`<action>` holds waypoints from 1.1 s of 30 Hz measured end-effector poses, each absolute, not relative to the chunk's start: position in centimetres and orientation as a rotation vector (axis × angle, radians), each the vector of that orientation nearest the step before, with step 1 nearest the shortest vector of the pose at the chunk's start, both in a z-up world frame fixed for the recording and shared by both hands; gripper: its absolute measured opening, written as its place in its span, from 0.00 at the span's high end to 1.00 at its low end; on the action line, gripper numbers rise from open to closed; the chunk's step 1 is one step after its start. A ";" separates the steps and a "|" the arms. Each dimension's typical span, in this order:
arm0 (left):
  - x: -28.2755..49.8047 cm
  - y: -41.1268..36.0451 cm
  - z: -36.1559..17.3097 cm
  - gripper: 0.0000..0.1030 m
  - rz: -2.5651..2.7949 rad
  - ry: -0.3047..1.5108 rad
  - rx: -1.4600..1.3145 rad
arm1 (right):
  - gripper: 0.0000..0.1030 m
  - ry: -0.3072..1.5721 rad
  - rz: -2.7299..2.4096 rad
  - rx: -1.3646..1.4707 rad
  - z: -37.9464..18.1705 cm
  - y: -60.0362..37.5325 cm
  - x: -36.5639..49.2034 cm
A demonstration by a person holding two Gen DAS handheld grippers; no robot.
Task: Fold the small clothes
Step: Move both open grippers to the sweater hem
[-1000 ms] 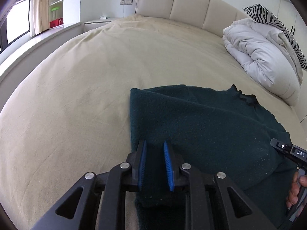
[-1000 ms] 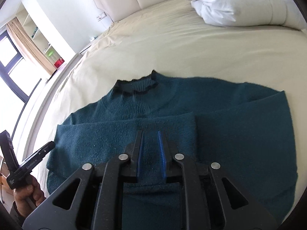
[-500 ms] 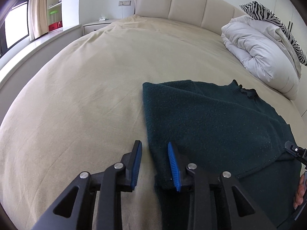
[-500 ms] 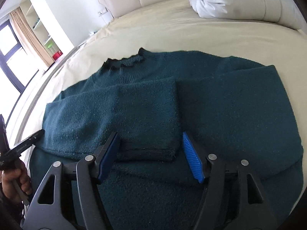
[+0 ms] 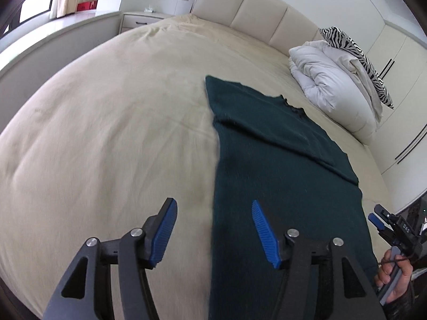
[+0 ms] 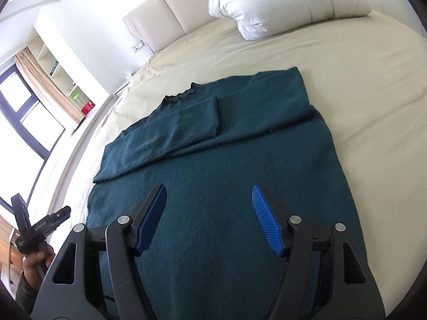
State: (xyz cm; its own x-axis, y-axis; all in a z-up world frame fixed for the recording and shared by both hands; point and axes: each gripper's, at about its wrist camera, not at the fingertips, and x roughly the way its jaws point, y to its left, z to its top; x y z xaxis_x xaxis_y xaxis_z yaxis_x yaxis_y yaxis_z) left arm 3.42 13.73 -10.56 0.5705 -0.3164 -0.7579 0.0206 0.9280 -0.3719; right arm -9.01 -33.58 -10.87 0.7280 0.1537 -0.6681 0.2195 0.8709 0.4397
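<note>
The left gripper (image 5: 213, 236), jaws opening and empty, is held over the sweater's (image 6: 221, 181) left edge; the right gripper (image 6: 208, 218), apart and empty, over its lower body, long axis toward the bed's (image 5: 106, 133) headboard.
</note>
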 end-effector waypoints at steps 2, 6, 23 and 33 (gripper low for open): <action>1.4 13.6 -10.9 0.40 -0.221 0.973 -0.343 | 0.36 0.772 -0.026 0.538 -11.1 -33.5 -11.1; -1.7 13.5 -11.2 0.40 -0.258 1.010 -0.363 | 0.35 0.782 -0.014 0.537 -10.8 -33.4 -14.3; -7.0 14.3 -14.3 0.52 -0.423 1.185 -0.548 | 0.32 0.921 0.012 0.648 -11.6 -38.1 -23.4; -7.4 12.9 -14.4 0.71 -0.421 1.243 -0.481 | 0.35 1.033 -0.070 0.688 -13.0 -43.2 -28.3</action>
